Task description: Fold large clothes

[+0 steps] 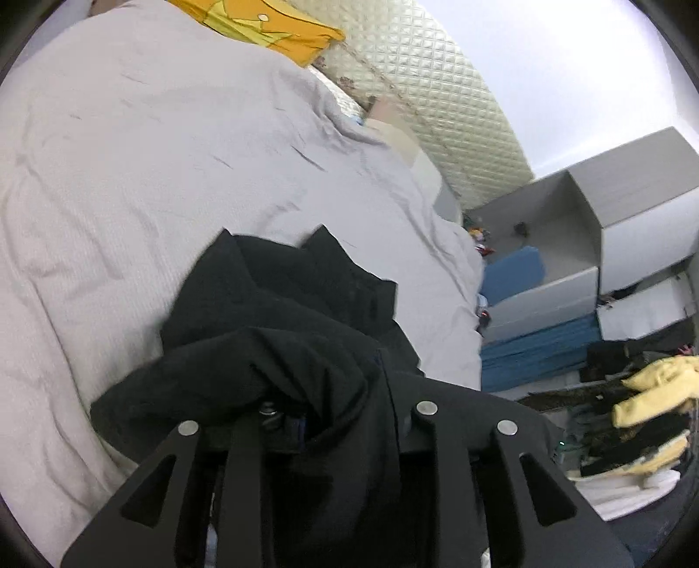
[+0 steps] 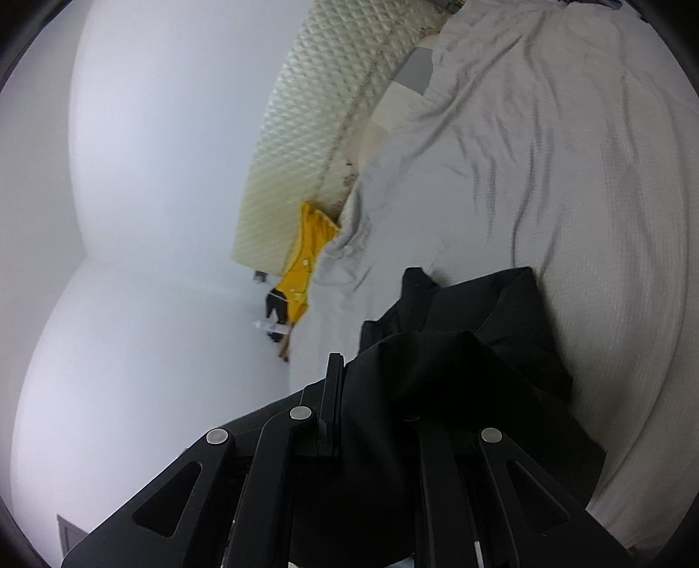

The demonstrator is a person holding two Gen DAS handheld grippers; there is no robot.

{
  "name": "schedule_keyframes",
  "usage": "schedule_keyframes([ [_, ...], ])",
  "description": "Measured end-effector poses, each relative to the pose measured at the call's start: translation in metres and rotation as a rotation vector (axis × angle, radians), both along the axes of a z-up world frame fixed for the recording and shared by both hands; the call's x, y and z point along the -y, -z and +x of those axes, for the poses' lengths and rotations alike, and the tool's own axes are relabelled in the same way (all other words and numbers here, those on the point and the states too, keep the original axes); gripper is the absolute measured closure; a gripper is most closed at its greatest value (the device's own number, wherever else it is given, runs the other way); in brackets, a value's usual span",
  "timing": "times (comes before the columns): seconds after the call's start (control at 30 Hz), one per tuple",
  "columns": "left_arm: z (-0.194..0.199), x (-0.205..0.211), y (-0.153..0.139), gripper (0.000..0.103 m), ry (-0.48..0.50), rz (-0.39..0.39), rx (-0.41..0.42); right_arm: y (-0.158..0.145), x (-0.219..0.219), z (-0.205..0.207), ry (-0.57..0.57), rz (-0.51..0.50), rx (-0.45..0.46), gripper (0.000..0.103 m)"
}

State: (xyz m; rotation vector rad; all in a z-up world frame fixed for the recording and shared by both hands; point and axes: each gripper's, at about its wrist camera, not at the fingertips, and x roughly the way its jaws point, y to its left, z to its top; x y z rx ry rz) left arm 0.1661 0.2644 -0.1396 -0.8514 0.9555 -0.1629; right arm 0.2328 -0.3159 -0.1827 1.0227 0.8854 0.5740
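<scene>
A black garment (image 1: 279,323) lies bunched on the pale grey bed sheet (image 1: 131,174). It drapes over my left gripper (image 1: 336,419), whose jaws are shut on its fabric; the fingertips are hidden by the cloth. In the right wrist view the same black garment (image 2: 472,349) covers my right gripper (image 2: 371,419), also shut on the fabric, with one finger (image 2: 334,393) showing at the cloth's left edge. Part of the garment rests on the sheet (image 2: 568,174) ahead of both grippers.
A yellow cloth (image 1: 262,26) lies at the head of the bed by a quilted cream headboard (image 1: 437,100). Grey open shelves (image 1: 568,244) with blue boxes and a pile of yellow and dark clothes (image 1: 646,402) stand to the right. A white wall (image 2: 153,174) is on the left.
</scene>
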Motion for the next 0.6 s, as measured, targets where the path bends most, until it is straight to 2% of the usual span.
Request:
schedule_keyframes([
  [0.07,0.012,-0.004,0.007,0.076,-0.012,-0.015,-0.033,0.004,-0.002,0.01,0.008,-0.027,-0.029,0.094],
  [0.27,0.045,-0.004,0.026,0.071,-0.032,0.06,-0.114,0.026,-0.015,0.044,0.032,-0.086,-0.103,0.094],
  [0.4,0.064,-0.002,0.046,0.068,-0.045,0.075,-0.162,0.05,-0.021,0.064,0.037,-0.108,-0.151,0.095],
  [0.6,0.091,0.012,0.067,0.068,-0.044,0.139,-0.219,0.083,-0.023,0.085,0.047,-0.11,-0.201,0.095],
])
